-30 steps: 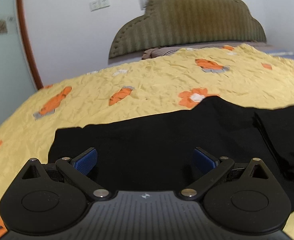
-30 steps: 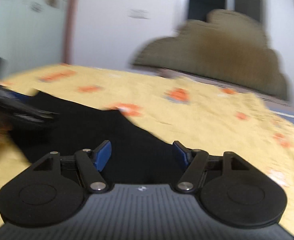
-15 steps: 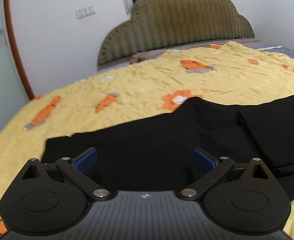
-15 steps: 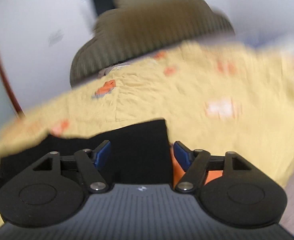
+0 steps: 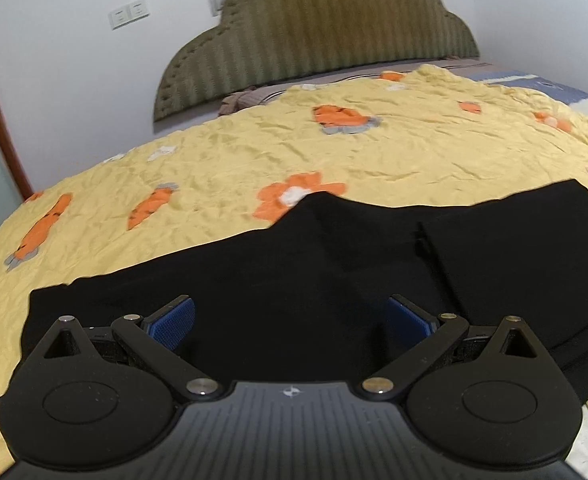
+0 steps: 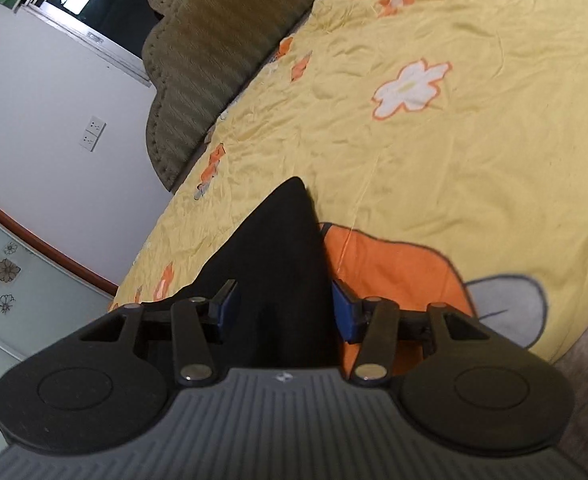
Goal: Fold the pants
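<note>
A yellow quilt point(image 5: 373, 160) with orange flower and carrot prints covers the bed, filling the middle of both views. An olive headboard point(image 5: 321, 28) stands at the top against a white wall. The black pants point(image 5: 294, 288) lie flat across the lower half of the left view, one end doubled over at right. The left tool point(image 5: 290, 318) hovers over them, spread wide. The right tool point(image 6: 284, 310) has just been closing, a pants corner between its pads, not visibly pinched.

The pants point(image 5: 313, 280) lie on the bedspread point(image 5: 373, 152) before me; the headboard point(image 5: 313, 32) stands behind.
</note>
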`<control>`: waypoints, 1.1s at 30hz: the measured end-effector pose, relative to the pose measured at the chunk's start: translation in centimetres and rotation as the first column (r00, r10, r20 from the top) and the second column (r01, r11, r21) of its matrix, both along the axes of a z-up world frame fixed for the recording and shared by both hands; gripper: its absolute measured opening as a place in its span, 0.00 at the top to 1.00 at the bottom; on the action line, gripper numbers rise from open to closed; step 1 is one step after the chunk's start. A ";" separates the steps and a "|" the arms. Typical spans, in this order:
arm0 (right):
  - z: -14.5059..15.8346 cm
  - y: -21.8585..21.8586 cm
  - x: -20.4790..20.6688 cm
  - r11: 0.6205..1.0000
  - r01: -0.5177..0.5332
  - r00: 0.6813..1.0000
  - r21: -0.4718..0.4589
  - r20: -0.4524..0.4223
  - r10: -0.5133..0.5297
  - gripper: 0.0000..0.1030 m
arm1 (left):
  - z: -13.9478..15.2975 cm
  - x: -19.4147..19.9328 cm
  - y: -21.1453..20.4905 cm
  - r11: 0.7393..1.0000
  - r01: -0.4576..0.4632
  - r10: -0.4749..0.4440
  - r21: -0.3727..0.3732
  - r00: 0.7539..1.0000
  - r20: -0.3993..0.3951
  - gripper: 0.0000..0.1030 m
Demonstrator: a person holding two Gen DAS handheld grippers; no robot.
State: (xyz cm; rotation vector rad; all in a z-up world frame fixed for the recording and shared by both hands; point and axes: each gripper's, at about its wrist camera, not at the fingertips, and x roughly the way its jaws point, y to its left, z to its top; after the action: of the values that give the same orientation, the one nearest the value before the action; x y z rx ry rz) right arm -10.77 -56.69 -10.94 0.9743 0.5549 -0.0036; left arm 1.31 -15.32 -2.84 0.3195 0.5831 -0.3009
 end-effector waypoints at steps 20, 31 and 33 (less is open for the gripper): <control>5.8 3.2 0.7 0.990 -0.009 0.994 -0.144 0.106 0.025 0.91 | -0.7 -0.6 1.2 0.996 -0.036 0.030 0.082 0.997 0.076 0.01; 11.9 9.8 2.9 0.952 -0.093 0.971 -0.291 0.186 0.152 0.91 | 1.0 1.1 8.7 0.983 -0.177 0.178 -0.040 0.983 0.035 0.01; 12.3 10.8 3.3 0.945 -0.104 0.969 -0.309 0.182 0.166 0.91 | 1.3 1.4 9.4 0.983 -0.162 0.162 -0.085 0.987 -0.006 0.01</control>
State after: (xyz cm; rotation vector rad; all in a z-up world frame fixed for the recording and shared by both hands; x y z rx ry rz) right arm -7.51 -45.88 1.35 0.6311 0.4144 0.1331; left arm 2.76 -5.93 -1.58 0.1881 0.5895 -0.1680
